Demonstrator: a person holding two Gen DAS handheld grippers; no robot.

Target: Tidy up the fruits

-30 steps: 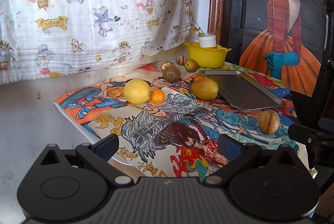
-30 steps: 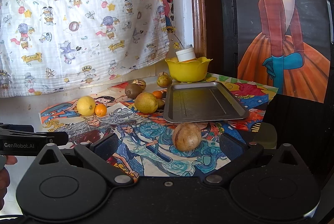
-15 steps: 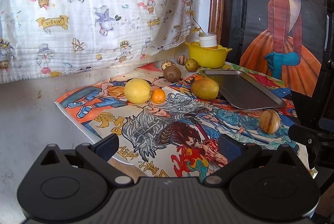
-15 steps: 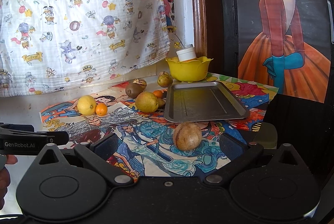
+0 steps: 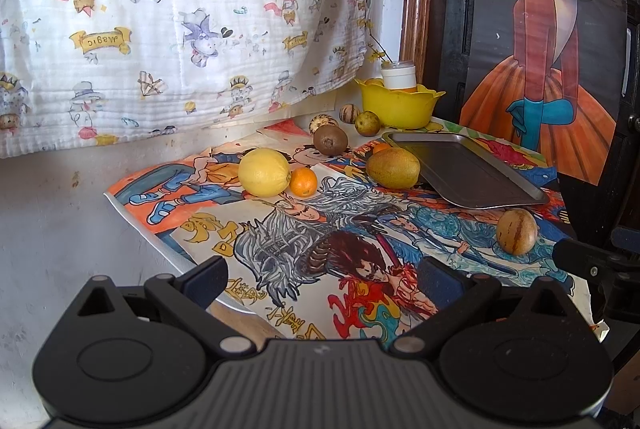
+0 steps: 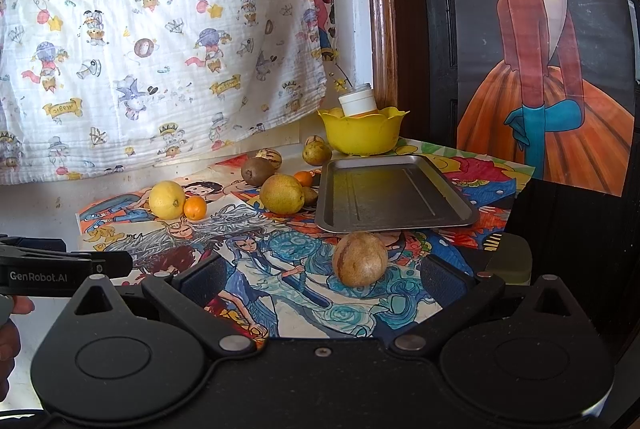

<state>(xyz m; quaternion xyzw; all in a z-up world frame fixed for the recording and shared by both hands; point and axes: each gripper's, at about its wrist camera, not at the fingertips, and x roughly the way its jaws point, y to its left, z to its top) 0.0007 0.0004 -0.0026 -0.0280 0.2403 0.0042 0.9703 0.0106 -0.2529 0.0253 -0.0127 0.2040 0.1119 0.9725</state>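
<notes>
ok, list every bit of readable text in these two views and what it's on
"GenRobot.AI": white print on the side of the left claw, seen from the right wrist view.
"magic": on yellow ribbon banners printed across the hanging cartoon cloth; it reads mirrored in both views.
Yellow hand-drawn characters on the coloured drawing sheet covering the table: stylised, not readable.
Nothing readable on the metal tray, the yellow bowl or the white-capped container in it.

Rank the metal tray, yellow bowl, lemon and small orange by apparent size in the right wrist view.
1. Metal tray
2. Yellow bowl
3. Lemon
4. Small orange

The bowl sits farthest back, so it may really be larger than it looks; the lemon and orange sit side by side, so that comparison is reliable.
</notes>
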